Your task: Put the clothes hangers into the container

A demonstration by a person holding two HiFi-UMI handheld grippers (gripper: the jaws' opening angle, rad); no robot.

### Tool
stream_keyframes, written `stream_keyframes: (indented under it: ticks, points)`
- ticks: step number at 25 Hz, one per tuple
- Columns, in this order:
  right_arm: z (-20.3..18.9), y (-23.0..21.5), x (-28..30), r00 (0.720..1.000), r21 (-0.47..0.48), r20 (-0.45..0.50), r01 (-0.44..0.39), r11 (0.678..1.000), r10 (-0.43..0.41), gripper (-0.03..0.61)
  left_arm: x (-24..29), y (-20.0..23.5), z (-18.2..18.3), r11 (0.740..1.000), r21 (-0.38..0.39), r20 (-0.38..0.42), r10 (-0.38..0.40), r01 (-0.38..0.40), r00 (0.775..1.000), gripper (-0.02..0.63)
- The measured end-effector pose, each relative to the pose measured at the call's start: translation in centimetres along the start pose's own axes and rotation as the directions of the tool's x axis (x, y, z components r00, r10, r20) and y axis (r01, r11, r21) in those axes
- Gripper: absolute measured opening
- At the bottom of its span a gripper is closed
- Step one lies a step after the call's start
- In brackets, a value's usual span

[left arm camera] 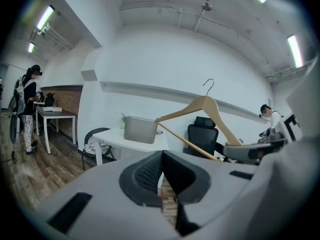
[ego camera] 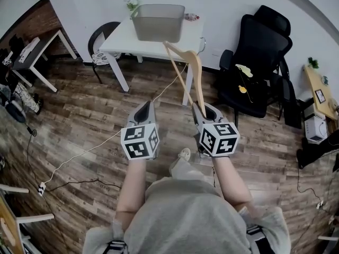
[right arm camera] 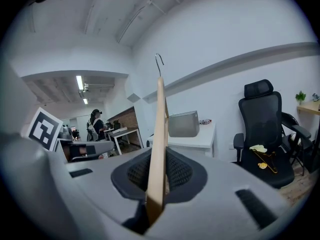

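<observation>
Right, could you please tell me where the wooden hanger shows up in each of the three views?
Head view: the hanger is at centre, slanting up from the right gripper toward the white table.
Left gripper view: the hanger is right of centre, side-on, hook up.
Right gripper view: the hanger stands edge-on at centre, between the jaws.
Shared landmark: the grey container on the white table.

White table (ego camera: 119, 40) against wall; black office chair (ego camera: 259, 52) to its right, yellow items (ego camera: 242, 78) on seat. White cable (ego camera: 90, 151) crosses wood floor (ego camera: 79, 115).
</observation>
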State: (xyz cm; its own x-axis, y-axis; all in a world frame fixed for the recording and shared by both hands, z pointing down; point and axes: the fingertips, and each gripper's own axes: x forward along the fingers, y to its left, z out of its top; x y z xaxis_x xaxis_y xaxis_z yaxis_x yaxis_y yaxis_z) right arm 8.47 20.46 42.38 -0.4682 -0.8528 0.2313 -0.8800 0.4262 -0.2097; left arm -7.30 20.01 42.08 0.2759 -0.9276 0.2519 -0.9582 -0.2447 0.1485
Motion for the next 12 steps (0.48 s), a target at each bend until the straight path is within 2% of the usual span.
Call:
stream_keyframes:
  ticks: [12]
  points:
    - [-0.2,-1.2,2.4,1.000,0.044,-0.012,0.018,0.999,-0.017,0.037,1.8,1.8,-0.1,1.000,-0.002,-0.016,0.019,-0.019,1.000,0.008]
